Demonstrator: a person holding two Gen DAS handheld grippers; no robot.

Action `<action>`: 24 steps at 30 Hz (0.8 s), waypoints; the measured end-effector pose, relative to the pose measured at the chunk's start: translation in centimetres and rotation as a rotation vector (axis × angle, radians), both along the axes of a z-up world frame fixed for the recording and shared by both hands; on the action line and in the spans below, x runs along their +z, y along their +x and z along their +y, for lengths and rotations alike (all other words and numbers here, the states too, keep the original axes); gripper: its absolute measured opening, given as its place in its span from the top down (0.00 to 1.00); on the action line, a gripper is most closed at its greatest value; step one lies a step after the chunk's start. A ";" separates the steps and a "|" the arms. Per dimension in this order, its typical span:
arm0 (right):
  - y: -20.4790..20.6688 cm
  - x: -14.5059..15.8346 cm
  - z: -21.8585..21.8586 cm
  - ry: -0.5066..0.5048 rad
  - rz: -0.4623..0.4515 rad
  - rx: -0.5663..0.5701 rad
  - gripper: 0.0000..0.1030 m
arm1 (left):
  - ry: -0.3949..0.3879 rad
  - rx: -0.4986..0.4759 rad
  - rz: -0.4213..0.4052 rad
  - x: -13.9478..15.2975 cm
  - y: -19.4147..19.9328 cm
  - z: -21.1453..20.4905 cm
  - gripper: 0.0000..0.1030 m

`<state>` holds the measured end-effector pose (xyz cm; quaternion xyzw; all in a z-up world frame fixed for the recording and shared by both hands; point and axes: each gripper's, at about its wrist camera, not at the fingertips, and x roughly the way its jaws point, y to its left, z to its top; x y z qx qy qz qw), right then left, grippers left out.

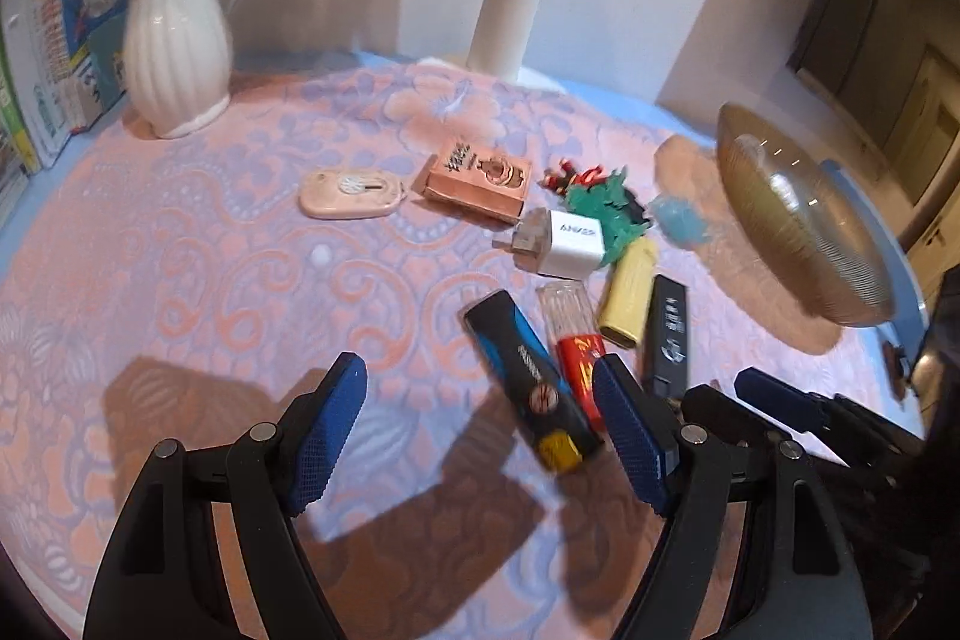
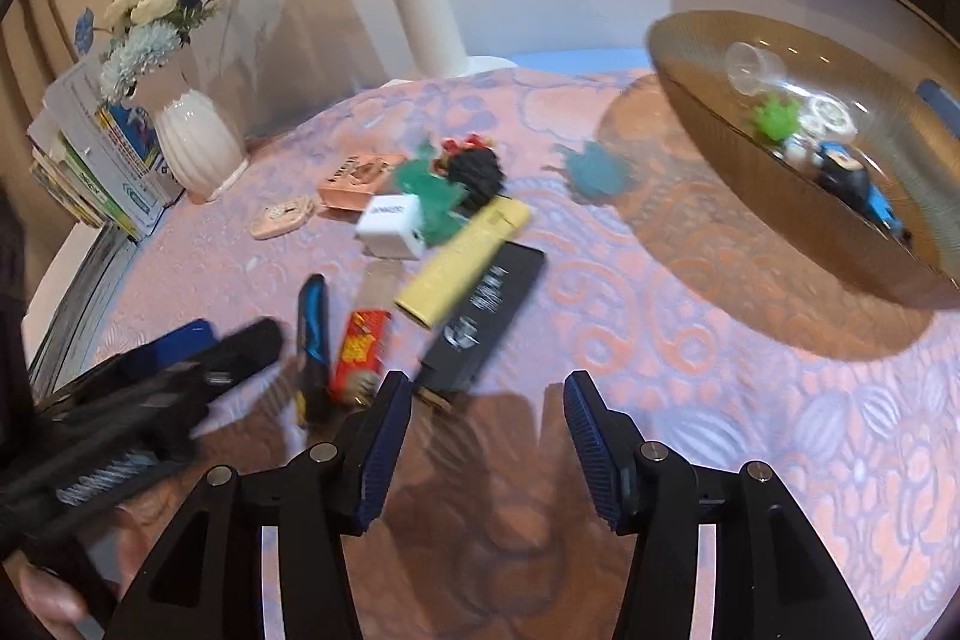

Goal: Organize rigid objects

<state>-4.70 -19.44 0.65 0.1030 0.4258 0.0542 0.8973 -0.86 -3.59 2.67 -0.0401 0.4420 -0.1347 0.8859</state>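
Observation:
Small rigid objects lie in a cluster on the patterned cloth: a black-and-blue lighter [image 1: 528,376] [image 2: 313,334], a red lighter [image 1: 573,340] [image 2: 360,352], a yellow lighter [image 1: 628,293] [image 2: 462,259], a black lighter [image 1: 666,334] [image 2: 483,316], a white charger [image 1: 558,241] [image 2: 391,223], an orange box [image 1: 477,178] [image 2: 360,178] and a pink oval case [image 1: 351,193] [image 2: 282,217]. My left gripper [image 1: 480,400] is open and empty, just in front of the black-and-blue lighter. My right gripper [image 2: 487,400] is open and empty, near the black lighter. A glass bowl [image 2: 750,148] [image 1: 798,214] at the right holds several small items.
A white ribbed vase [image 1: 177,52] [image 2: 198,145] with flowers and a stack of books [image 2: 102,160] stand at the back left. A white lamp post [image 1: 510,4] [image 2: 420,10] stands at the back. Green, black and blue toy figures [image 2: 444,196] lie behind the charger.

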 end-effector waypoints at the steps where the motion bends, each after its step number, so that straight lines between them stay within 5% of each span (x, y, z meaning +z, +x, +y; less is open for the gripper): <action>1: 0.5 -0.2 0.3 -0.016 0.006 -0.005 0.50 | 0.007 0.012 0.015 -0.5 0.6 -0.3 0.35; 8: 1.8 -1.3 0.6 -0.037 0.013 -0.035 0.50 | 0.053 0.012 0.007 -1.7 1.6 -0.8 0.42; 15: 1.5 -1.0 2.6 -0.188 -0.024 -0.008 0.50 | 0.155 -0.008 -0.004 -1.5 0.5 0.0 0.43; 24: 2.8 -1.5 2.7 -0.144 0.017 -0.026 0.47 | 0.024 -0.037 0.039 -1.4 -0.8 2.5 0.40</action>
